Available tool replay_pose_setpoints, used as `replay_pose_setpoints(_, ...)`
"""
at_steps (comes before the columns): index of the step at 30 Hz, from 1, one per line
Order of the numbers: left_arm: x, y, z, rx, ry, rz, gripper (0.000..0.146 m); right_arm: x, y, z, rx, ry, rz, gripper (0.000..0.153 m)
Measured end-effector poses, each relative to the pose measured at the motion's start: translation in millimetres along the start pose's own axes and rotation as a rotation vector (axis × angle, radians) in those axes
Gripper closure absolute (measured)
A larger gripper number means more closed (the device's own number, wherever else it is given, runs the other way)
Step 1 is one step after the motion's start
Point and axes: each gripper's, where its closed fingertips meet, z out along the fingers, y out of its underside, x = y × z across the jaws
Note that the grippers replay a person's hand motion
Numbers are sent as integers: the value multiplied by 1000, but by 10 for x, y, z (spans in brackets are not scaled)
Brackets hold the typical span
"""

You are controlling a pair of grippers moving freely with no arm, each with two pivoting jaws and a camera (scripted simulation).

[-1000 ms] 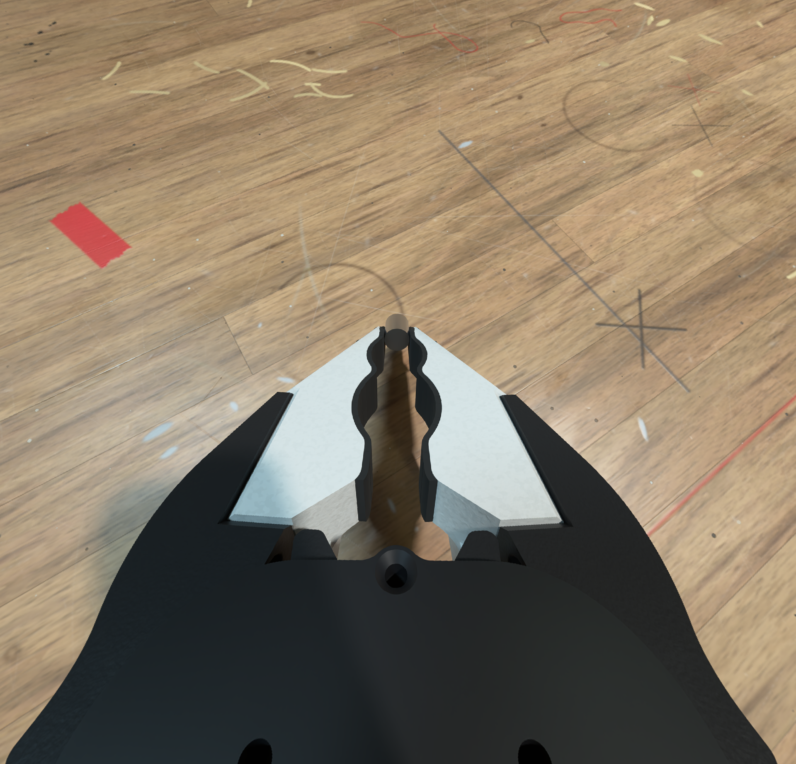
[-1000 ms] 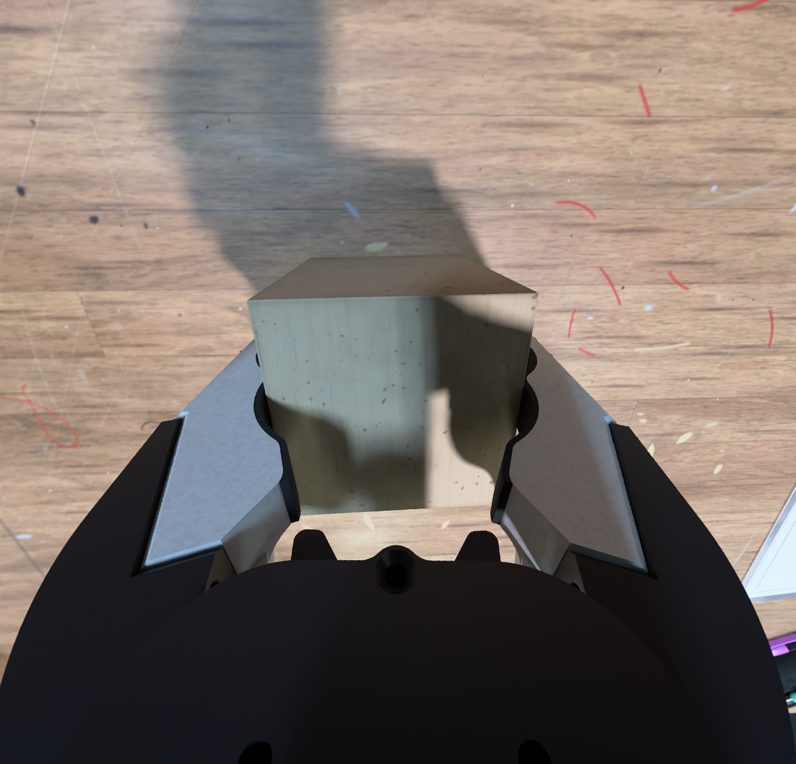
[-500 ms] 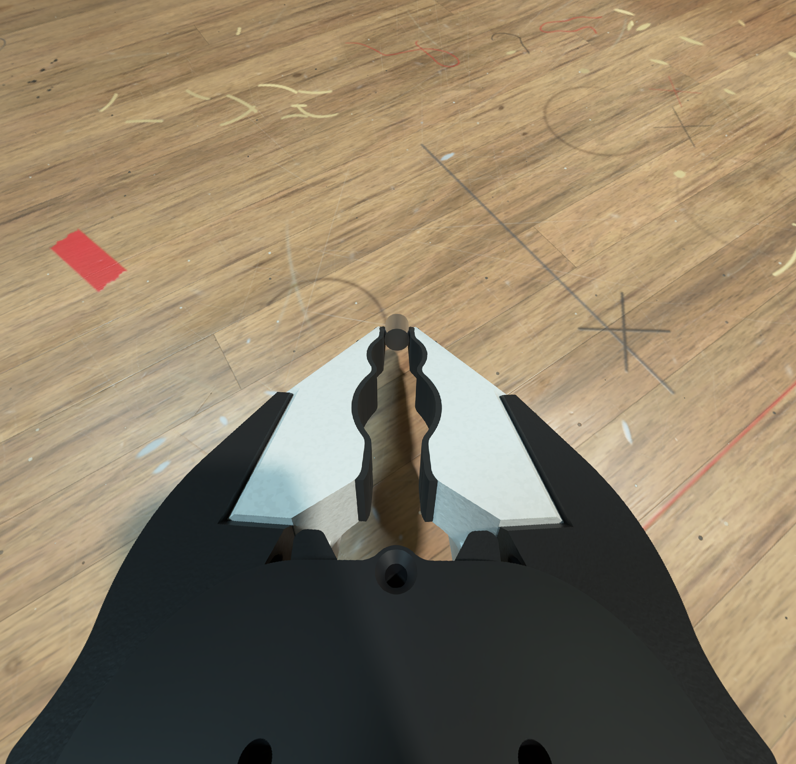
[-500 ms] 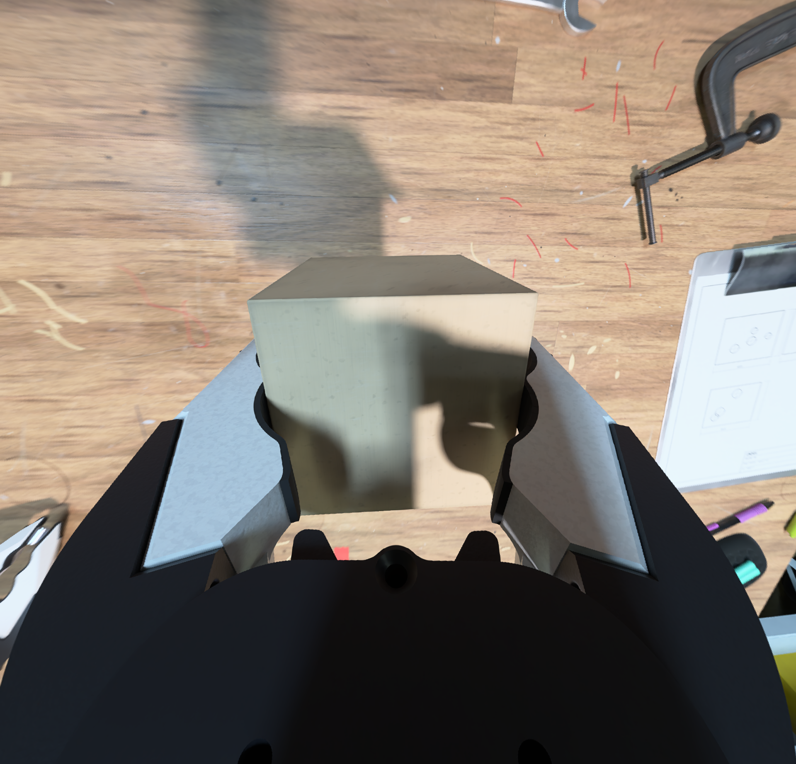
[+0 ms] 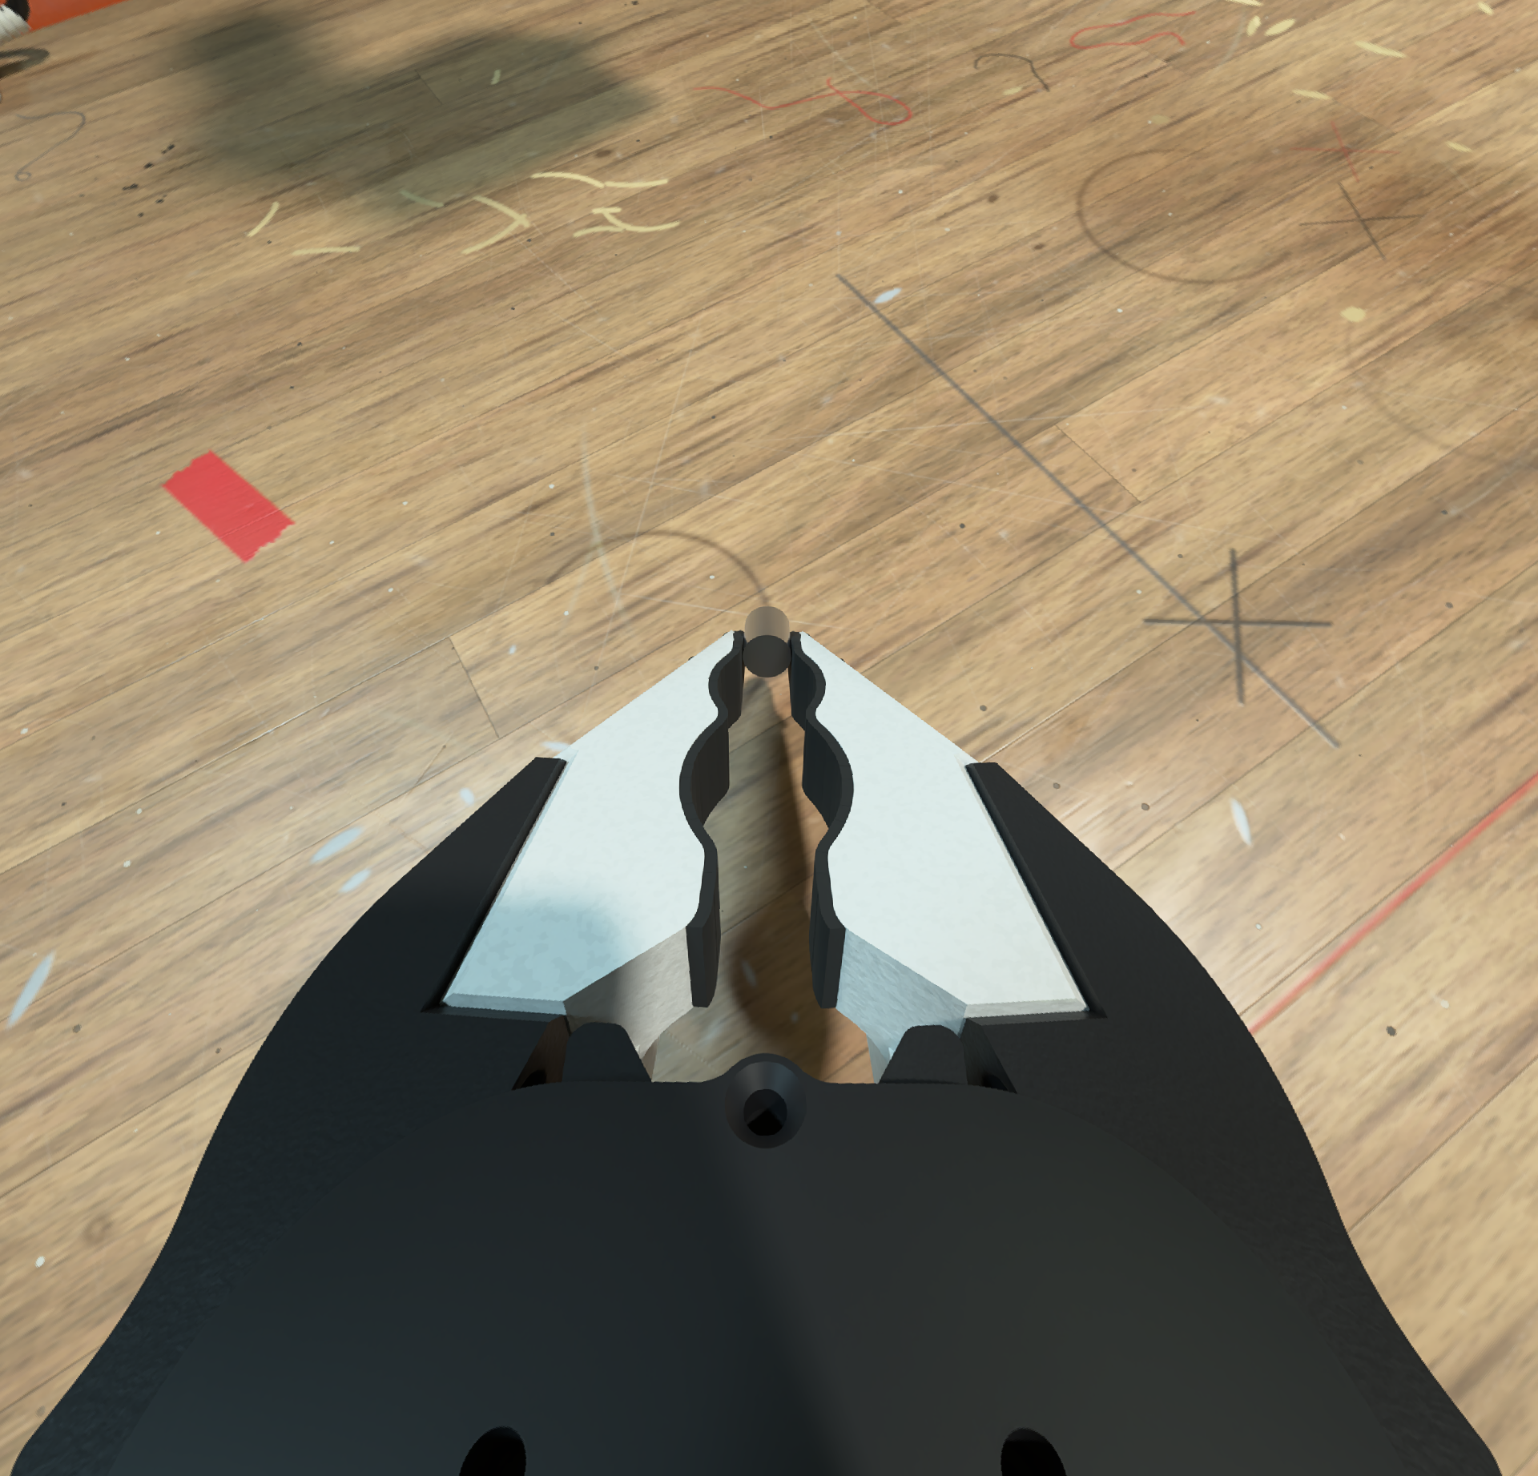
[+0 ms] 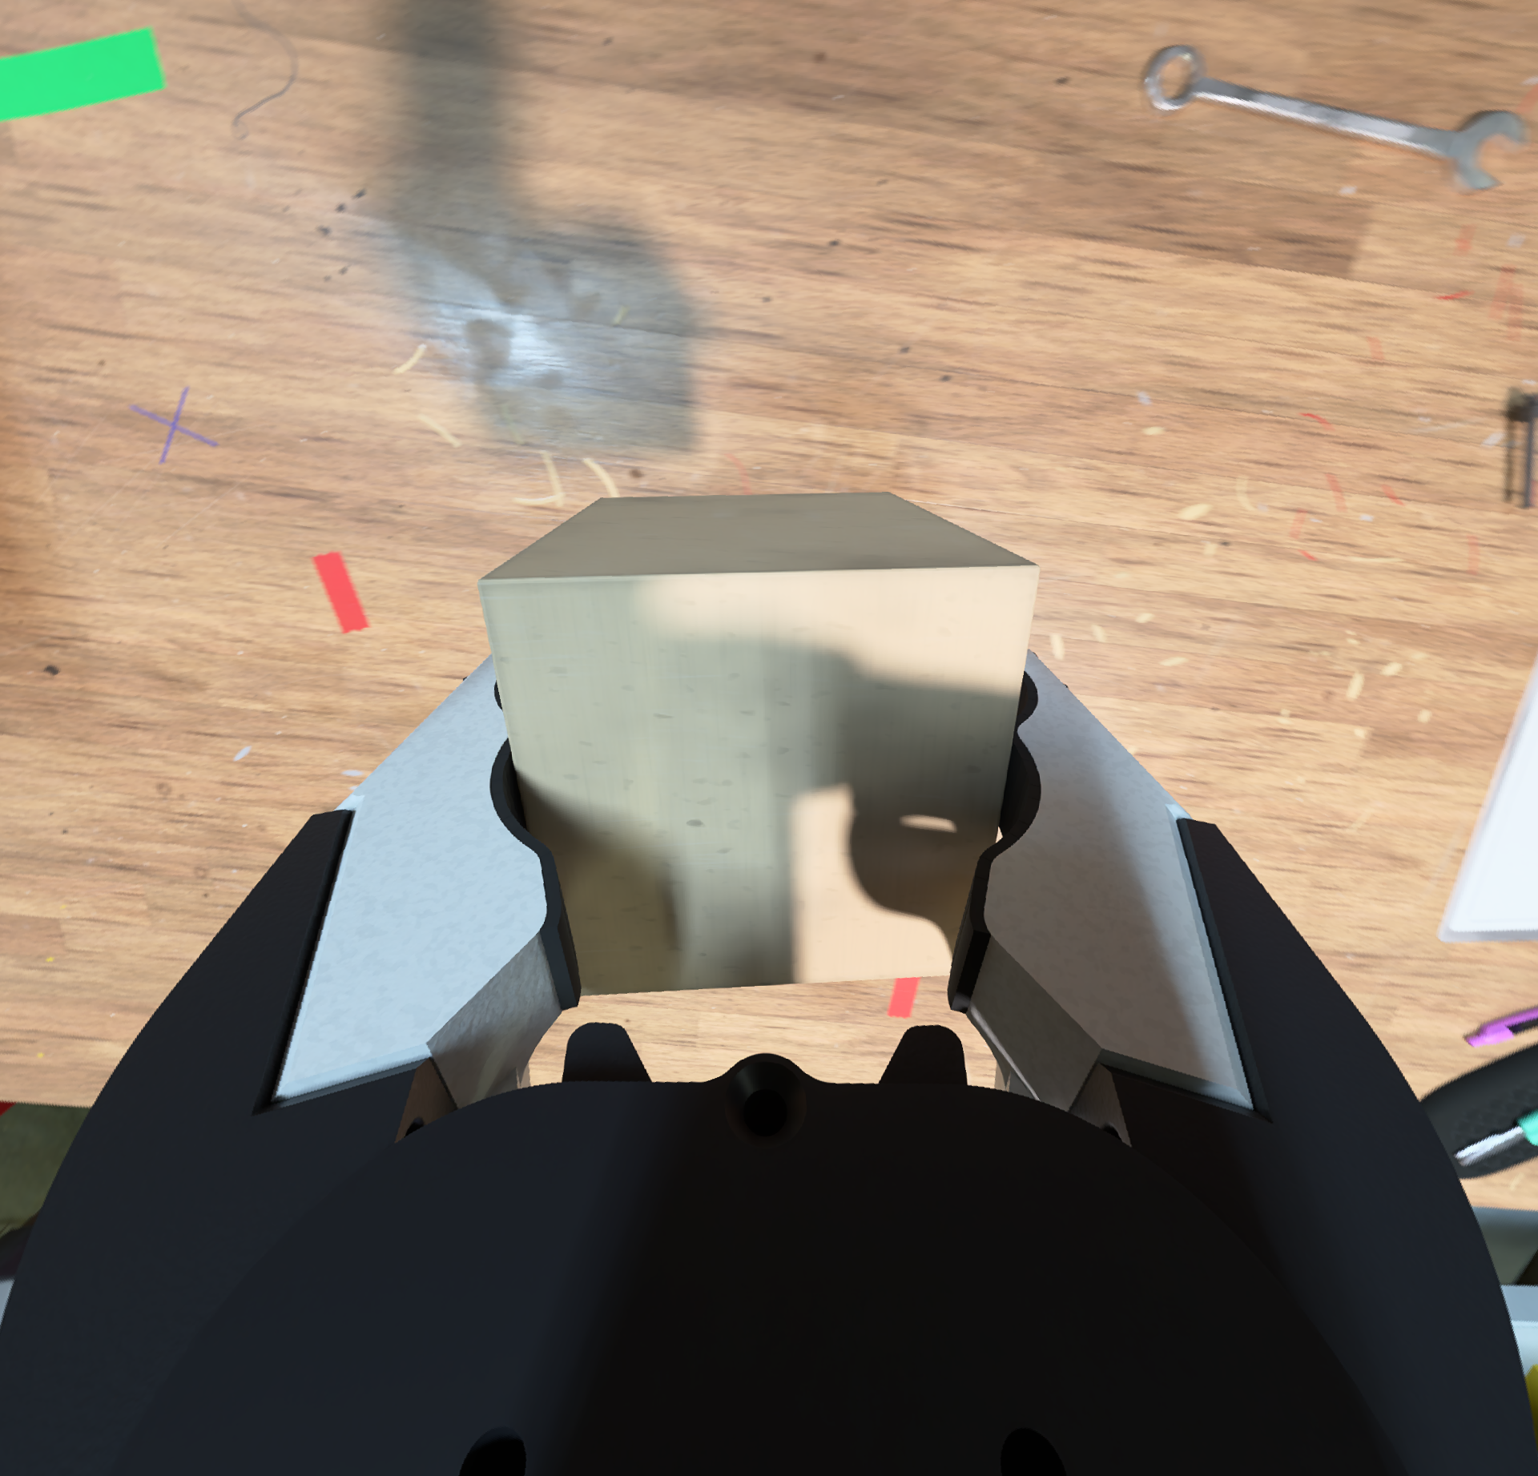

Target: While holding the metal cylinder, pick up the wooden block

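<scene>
Raised further since the earlier frames, the right gripper (image 6: pixel 761 779) is seen higher above the wooden workbench (image 6: pixel 915 338); more of the bench is exposed, including a green tape strip (image 6: pixel 79 71) at top left and two red tape pieces (image 6: pixel 339 591) near the block. The wooden block (image 6: pixel 749 737) is clamped between the spread fingers (image 6: pixel 433 837), held clear of the bench (its shadow lies far ahead). A combination wrench (image 6: pixel 1332 117) is seen at upper right, well apart, and a white sheet edge (image 6: pixel 1498 837) at right. The left gripper (image 5: pixel 766 646) is nearly closed, its fingertips pinched on the small metal cylinder (image 5: pixel 766 641), held above the bench. A red tape patch (image 5: pixel 226 504) is seen to the left and a pencilled cross (image 5: pixel 1236 625) to the right.
</scene>
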Motion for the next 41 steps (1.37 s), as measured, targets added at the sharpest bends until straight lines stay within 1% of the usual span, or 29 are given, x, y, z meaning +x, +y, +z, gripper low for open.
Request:
replay_pose_setpoints(3,18,3,-5,-1,-6,23,136,-361,-17,204,-26,-27,-29,40)
replay_pose_setpoints(5,11,4,-3,-2,-15,38,136,-532,-20,368,-55,-41,-41,40)
replay_pose_setpoints(10,7,-5,0,3,6,7,136,-742,16,766,-129,-58,-46,40)
replay_pose_setpoints(13,18,-5,6,1,10,10,136,-784,8,910,-150,-41,-50,40)
replay_pose_setpoints(22,21,-7,4,1,14,7,136,-853,-85,1041,-164,-12,-6,40)
replay_pose_setpoints(30,9,-7,-8,3,15,3,136,-849,-101,1310,-155,-10,4,40)
replay_pose_setpoints(41,31,0,5,-3,23,8,136,-854,-87,1524,-169,-14,10,40)
